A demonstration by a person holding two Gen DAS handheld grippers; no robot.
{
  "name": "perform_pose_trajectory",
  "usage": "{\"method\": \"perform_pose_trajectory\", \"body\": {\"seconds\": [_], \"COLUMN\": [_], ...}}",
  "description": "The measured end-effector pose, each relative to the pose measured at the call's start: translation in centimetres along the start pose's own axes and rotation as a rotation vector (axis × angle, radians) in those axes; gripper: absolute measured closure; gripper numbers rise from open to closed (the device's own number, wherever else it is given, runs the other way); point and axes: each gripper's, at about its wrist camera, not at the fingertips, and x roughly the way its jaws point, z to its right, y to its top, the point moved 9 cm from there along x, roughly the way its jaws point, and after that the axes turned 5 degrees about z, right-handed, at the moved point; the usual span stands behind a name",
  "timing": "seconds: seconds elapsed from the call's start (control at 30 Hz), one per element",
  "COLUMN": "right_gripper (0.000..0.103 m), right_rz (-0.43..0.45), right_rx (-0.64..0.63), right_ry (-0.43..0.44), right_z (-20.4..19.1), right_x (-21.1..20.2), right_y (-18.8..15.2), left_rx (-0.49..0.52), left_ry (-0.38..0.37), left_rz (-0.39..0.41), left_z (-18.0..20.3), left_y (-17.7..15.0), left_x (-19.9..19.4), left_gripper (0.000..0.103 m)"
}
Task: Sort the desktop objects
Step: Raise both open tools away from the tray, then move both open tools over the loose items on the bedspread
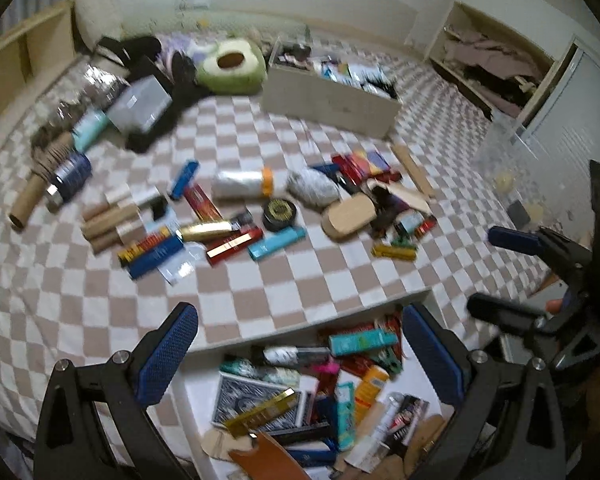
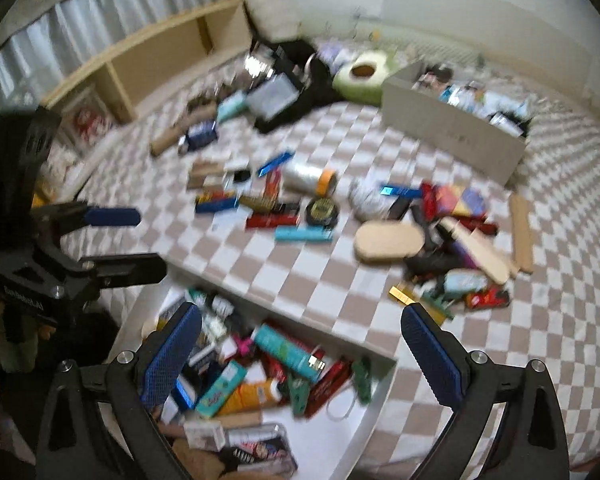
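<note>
Many small objects lie scattered on a checked cloth (image 1: pixel 260 280): a teal box (image 1: pixel 277 243), a black round tin (image 1: pixel 279 211), a clear roll with an orange cap (image 1: pixel 244 185), a wooden oval (image 1: pixel 348 214). A white box (image 1: pixel 312 336) at the near edge holds several sorted items, among them a teal tube (image 2: pixel 288 354) and an orange tube (image 2: pixel 252 394). My left gripper (image 1: pixel 300 354) hangs open above that box with nothing between its fingers. My right gripper (image 2: pixel 302 354) is also open and empty over the same box; it shows in the left wrist view (image 1: pixel 500 272) at the right.
A beige box (image 1: pixel 328 98) full of items stands at the back. An avocado-shaped cushion (image 1: pixel 232 66), a clear plastic case (image 1: pixel 140 106) and cardboard tubes (image 1: pixel 108 224) lie to the left. Wooden shelves (image 2: pixel 148 60) run along the left, a cupboard (image 1: pixel 496 64) stands at the back right.
</note>
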Motion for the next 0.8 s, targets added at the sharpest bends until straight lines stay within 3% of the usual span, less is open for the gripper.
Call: {"method": "perform_pose_trajectory", "body": {"seconds": [0.3, 0.8], "right_gripper": [0.0, 0.0], "right_rz": [0.159, 0.225], "right_rx": [0.037, 0.096], "right_ry": [-0.076, -0.16], "right_z": [2.3, 5.0], "right_x": [-0.8, -0.5], "right_y": [2.7, 3.4], "left_rx": [-0.013, 0.021], "left_ry": [0.055, 0.092], "left_rz": [0.15, 0.223], "left_z": [-2.0, -2.9], "left_y": [2.6, 4.1], "left_x": [-1.2, -1.5], "left_gripper": [0.0, 0.0]}}
